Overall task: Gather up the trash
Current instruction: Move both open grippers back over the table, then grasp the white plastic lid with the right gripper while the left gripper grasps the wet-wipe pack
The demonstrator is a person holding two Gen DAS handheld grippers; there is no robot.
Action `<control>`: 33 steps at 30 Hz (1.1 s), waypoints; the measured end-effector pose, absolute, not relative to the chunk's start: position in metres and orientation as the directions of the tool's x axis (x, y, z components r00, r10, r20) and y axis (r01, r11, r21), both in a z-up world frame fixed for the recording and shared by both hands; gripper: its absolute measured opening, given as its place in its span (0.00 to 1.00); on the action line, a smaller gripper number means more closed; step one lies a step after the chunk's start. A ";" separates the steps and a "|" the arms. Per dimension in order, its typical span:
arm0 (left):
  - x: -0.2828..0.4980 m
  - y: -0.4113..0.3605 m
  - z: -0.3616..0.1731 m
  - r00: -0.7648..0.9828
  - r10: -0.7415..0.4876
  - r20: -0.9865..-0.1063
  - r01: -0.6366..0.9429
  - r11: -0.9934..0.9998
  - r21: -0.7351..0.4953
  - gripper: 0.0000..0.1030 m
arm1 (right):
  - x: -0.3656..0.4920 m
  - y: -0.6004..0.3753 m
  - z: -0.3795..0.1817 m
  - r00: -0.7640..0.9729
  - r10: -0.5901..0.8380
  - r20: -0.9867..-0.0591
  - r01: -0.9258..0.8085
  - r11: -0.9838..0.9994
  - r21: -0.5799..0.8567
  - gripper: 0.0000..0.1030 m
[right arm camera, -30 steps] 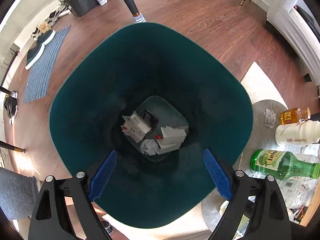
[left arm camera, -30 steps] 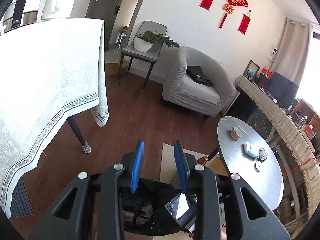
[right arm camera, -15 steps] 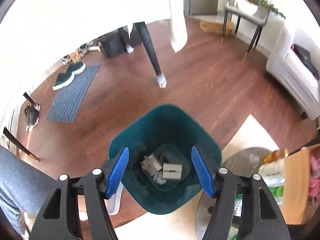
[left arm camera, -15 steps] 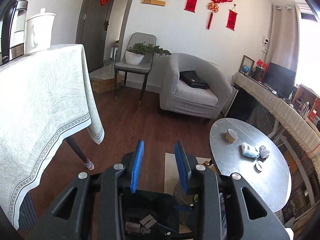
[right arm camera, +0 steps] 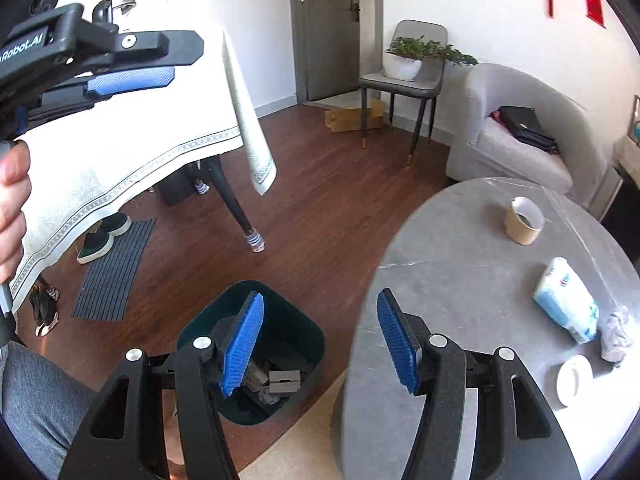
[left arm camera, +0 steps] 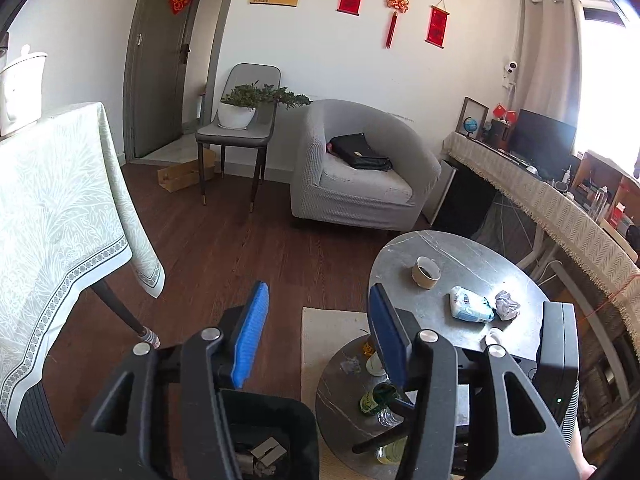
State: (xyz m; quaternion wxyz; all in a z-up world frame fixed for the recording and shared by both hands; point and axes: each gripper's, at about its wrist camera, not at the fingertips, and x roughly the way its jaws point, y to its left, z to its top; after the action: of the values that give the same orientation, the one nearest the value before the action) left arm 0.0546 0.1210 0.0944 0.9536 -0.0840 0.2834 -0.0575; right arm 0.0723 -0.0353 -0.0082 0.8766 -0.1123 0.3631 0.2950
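Note:
A dark green trash bin (right arm camera: 304,332) stands on the wood floor left of the round grey table (right arm camera: 460,280); scraps of paper and card lie in its bottom. It also shows at the bottom of the left wrist view (left arm camera: 296,420). On the table lie a brown paper cup (right arm camera: 522,222), a blue-white tissue pack (right arm camera: 568,300), a crumpled tissue (right arm camera: 616,334) and a small white lid (right arm camera: 574,378). My right gripper (right arm camera: 320,340) is open and empty, above the bin's right side and the table's edge. My left gripper (left arm camera: 316,332) is open and empty, high above the floor.
A lower round shelf (left arm camera: 344,404) under the table holds several bottles. A cloth-covered dining table (left arm camera: 52,208) stands at left, a grey armchair (left arm camera: 360,172) and a chair with a plant (left arm camera: 240,120) at the back. A mat (right arm camera: 116,268) with shoes lies on the floor.
Both grippers have risen and tilted up from the bin. The left jaws have opened wider. The right view now takes in the table top instead of the bin's inside.

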 end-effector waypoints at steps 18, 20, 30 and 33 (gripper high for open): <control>0.101 0.008 0.058 0.752 -0.256 -0.608 0.216 0.966 -0.140 0.82 | 0.100 -0.161 -0.024 0.647 0.223 -0.729 -0.351 0.936 -0.026 0.69; 0.105 0.000 0.054 0.745 -0.265 -0.612 0.228 0.963 -0.140 0.85 | 0.104 -0.164 -0.027 0.639 0.221 -0.737 -0.345 0.938 -0.019 0.69; 0.124 -0.045 0.036 0.710 -0.285 -0.644 0.292 0.951 -0.099 0.90 | 0.115 -0.183 -0.033 0.603 0.216 -0.768 -0.330 0.944 0.006 0.50; 0.129 -0.053 0.033 0.705 -0.289 -0.647 0.294 0.950 -0.104 0.90 | 0.115 -0.187 -0.032 0.608 0.213 -0.765 -0.321 0.947 0.009 0.38</control>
State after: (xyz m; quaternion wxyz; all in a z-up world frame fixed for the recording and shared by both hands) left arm 0.1293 -0.0534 0.0325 0.9234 0.0034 0.3499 -0.1577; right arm 0.1154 -0.1871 -0.0316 0.8944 -0.0644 0.4167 0.1493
